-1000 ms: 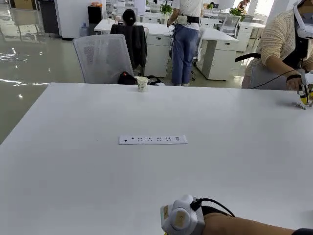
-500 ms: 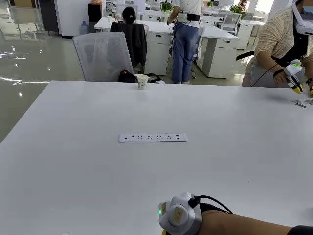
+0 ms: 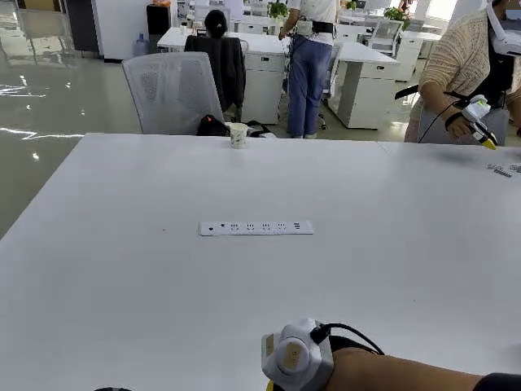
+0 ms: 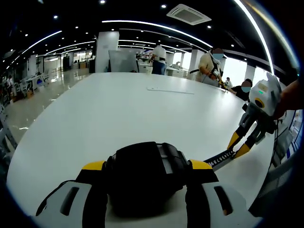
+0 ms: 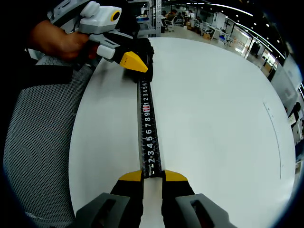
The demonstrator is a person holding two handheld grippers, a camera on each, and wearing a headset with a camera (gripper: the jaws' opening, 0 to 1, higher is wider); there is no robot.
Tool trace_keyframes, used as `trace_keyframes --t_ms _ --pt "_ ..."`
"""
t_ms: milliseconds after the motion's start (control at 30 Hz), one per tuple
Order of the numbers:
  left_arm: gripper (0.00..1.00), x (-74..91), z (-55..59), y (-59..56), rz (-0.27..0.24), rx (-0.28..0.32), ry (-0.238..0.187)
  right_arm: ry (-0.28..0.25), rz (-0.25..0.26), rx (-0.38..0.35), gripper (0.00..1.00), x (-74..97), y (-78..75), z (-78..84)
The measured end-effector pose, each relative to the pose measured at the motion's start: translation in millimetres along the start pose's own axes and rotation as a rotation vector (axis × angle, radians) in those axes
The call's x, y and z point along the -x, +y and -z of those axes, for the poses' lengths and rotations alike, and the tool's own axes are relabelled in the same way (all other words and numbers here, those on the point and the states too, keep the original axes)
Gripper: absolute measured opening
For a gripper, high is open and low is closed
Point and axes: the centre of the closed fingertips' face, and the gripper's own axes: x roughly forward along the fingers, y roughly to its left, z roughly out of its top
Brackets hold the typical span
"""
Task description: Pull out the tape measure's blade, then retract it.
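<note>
Two yellow-tipped jaws of the left gripper (image 4: 147,165) clamp the black tape measure case (image 4: 142,178) from both sides, over the white table (image 4: 109,109). From the case the blade (image 4: 219,159) stretches out to the right gripper (image 4: 238,147), whose jaws pinch its tip. The left gripper view takes this in from behind the case. The right gripper view looks the other way along the blade. It shows the printed numerals, the hand (image 5: 57,42) around the left gripper, and a grey mesh chair seat (image 5: 38,123) beside the table edge. The head view shows a forearm (image 3: 407,379) at its bottom edge, then a white power strip (image 3: 256,228) lying flat mid-table. At the table's far edge a paper cup (image 3: 237,136) stands upright; what it holds cannot be told. Beyond it are a grey mesh chair back (image 3: 172,94) and people among desks.
</note>
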Motion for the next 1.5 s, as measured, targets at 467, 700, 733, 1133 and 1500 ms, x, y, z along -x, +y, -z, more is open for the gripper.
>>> trace_keyframes --t_ms 467,700,733,1133,1500 --pt "0.61 -1.0 0.8 0.4 0.013 -0.010 0.011 -0.007 -0.008 -0.006 0.10 -3.7 0.6 -6.2" --pt "0.62 -1.4 1.4 -0.3 0.013 -0.015 0.022 -0.007 -0.008 -0.011 0.11 -4.9 1.2 -9.3" --pt "0.62 -1.4 1.5 -0.3 0.013 -0.016 0.022 -0.006 -0.008 -0.012 0.11 -5.0 1.3 -9.7" --pt "0.62 -1.8 1.5 -0.8 0.005 -0.034 0.028 -0.004 -0.006 -0.014 0.11 -6.4 2.5 -12.6" --pt "0.62 -1.3 2.2 -0.6 0.008 -0.046 0.040 -0.006 -0.006 -0.015 0.11 -9.1 2.2 -17.3"
